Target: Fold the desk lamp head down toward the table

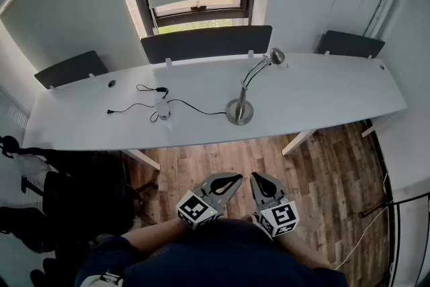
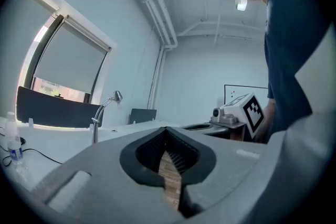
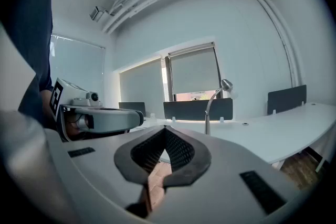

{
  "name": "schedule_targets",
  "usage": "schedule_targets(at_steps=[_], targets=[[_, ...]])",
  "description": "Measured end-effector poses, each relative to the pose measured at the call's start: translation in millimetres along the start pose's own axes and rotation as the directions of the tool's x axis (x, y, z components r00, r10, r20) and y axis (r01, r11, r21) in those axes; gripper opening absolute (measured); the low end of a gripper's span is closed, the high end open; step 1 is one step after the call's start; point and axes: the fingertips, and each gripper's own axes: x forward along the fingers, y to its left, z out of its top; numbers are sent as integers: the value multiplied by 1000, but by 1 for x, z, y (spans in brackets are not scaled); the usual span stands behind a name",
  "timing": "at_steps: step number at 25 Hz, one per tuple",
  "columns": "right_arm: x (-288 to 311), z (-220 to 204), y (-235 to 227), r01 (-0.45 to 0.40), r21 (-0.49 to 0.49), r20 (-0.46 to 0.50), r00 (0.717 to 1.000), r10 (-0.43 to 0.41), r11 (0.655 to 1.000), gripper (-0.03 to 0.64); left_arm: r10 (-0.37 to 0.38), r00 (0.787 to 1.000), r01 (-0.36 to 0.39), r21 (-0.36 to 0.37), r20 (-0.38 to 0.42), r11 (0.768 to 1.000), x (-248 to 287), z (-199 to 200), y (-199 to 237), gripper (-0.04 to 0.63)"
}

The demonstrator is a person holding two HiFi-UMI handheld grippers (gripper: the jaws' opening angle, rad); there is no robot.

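A silver desk lamp stands on the long white table, with its round base near the front edge and its arm raised. Its small head sits up and to the right. The lamp also shows far off in the left gripper view and in the right gripper view. My left gripper and right gripper are held close to my body over the wooden floor, well short of the table. Both are shut with nothing between their jaws.
A black cable with a small clear bottle lies on the table left of the lamp. Dark divider panels stand along the table's far edge. A black chair stands at the left. Table legs stand on the wooden floor.
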Motion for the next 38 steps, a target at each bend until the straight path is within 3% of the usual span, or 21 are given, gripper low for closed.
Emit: schedule_targets(at_steps=[13,24,29,38], targets=[[-4,0,-13,-24,2,8,1000,24,1000,9,22,1000,-22,8,-12,1000,15,-3,-3,6],[-15,5,-48,-125,-37,27,992,126,991,9,136,991,-136,2,-15,991,51,-8,-6,6],[-23,1,-66,-147,-23,26,989,148,989,9,154,988,-154,12,-26,988,67,-10,-17,6],[3,0,-95,-141,-38,19,990,141,989,9,169,986,-169,-4,-7,986,91,-10,20,6]])
